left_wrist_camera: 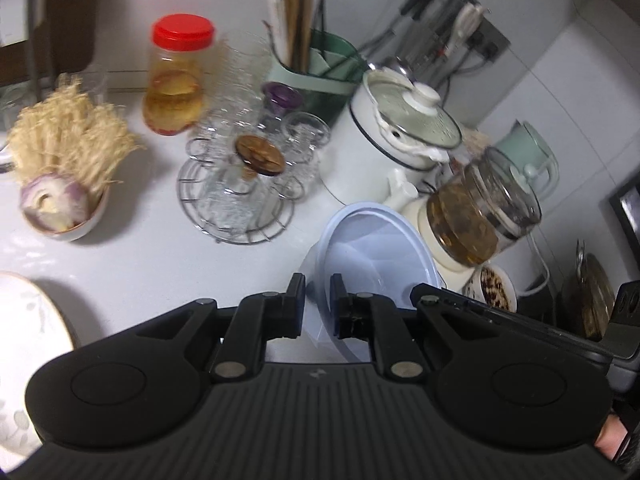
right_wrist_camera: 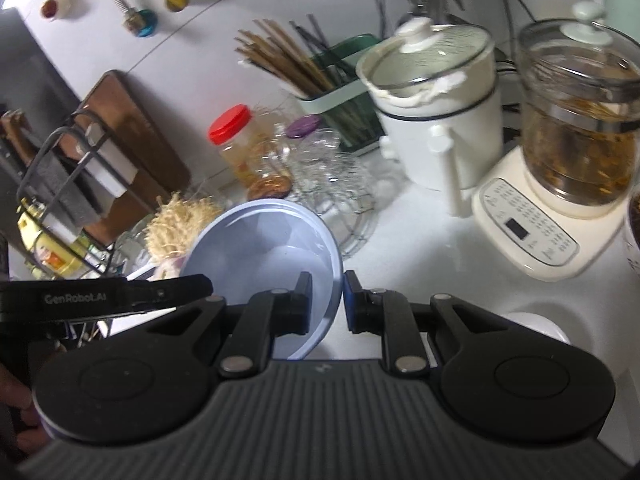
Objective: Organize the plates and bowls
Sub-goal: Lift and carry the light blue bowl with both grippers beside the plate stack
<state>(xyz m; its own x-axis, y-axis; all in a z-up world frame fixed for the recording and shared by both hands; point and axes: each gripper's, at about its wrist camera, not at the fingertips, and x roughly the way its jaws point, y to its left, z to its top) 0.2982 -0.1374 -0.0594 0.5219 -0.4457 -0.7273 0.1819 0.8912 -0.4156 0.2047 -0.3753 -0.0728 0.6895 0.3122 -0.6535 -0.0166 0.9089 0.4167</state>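
Both grippers have the pale blue bowl (left_wrist_camera: 372,256) by its rim, one on each side. Left gripper (left_wrist_camera: 318,306): its two fingers straddle the bowl's left edge, clamped onto the wall, one pad outside, one inside. Right gripper (right_wrist_camera: 327,300): same story on the opposite edge, fingers pinched over the rim of the blue bowl (right_wrist_camera: 264,248), with the left tool's black body poking in from the far side.

Working outward from the bowl: just behind it sits the wire rack of glassware (left_wrist_camera: 240,196), a brown-lidded glass among the pieces. Beyond that rack, the red-capped jar (left_wrist_camera: 178,76) of amber liquid and the green chopstick holder (left_wrist_camera: 320,68). Right of the bowl, close by, the white electric pot (left_wrist_camera: 388,140) with its glass lid, and the glass kettle (right_wrist_camera: 576,128) on a cream base (dark brew inside). Left of the bowl, well apart, a small bowl (left_wrist_camera: 66,208) holds enoki mushrooms and half a red onion. A gold-rimmed plate (left_wrist_camera: 28,312) peeks in still farther left, on the white counter (left_wrist_camera: 140,264).
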